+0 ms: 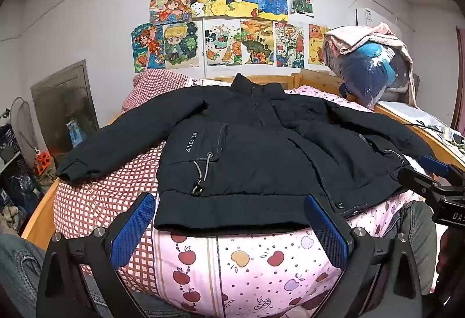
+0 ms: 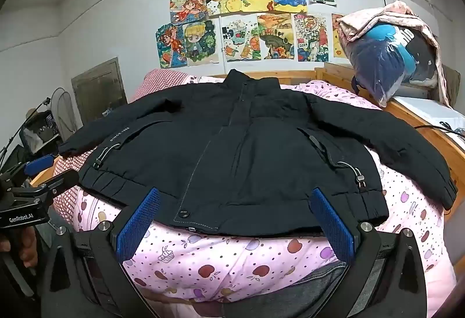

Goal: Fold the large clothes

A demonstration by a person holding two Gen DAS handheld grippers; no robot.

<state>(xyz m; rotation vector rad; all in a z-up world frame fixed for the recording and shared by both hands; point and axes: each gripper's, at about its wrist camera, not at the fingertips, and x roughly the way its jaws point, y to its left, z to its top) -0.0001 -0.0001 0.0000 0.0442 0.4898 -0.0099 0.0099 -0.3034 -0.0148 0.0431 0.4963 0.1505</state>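
Black padded jacket [image 1: 255, 149] is laid front-up across the bed [image 1: 250, 257], collar at the far end toward the wooden headboard, hem at the near edge. Both sleeves are spread out to left and right, the left cuff reaching the checked red quilt [image 1: 96, 201], the right sleeve lying over the pink apple-print cover. The flat, opened-out layout is judged to be the starting state for folding: seams and sleeves are exposed and no fold has yet been made.

Left hand-held gripper [image 1: 229, 233] is held just short of the hem, blue pads wide apart, nothing between them. Right hand-held gripper [image 2: 237, 226] is likewise released and empty, its pads spread at the near edge of the hem, near the bottom snap. Whether either pad touches the cloth cannot be told. The paired stance at the hem suggests that a sleeve or hem corner is about to be picked up on each side.

Containers: a clear plastic bag [image 2: 386, 68] at far right, resting beyond the bed frame, is stuffed with dark blue and teal fabric; a pink floral cloth is draped over it. At far left, a dark crate [image 1: 11, 143] is seen on the floor side; its contents cannot be made out.

Drawstring toggles hang loose at both pockets and are judged likely to snag during folding.
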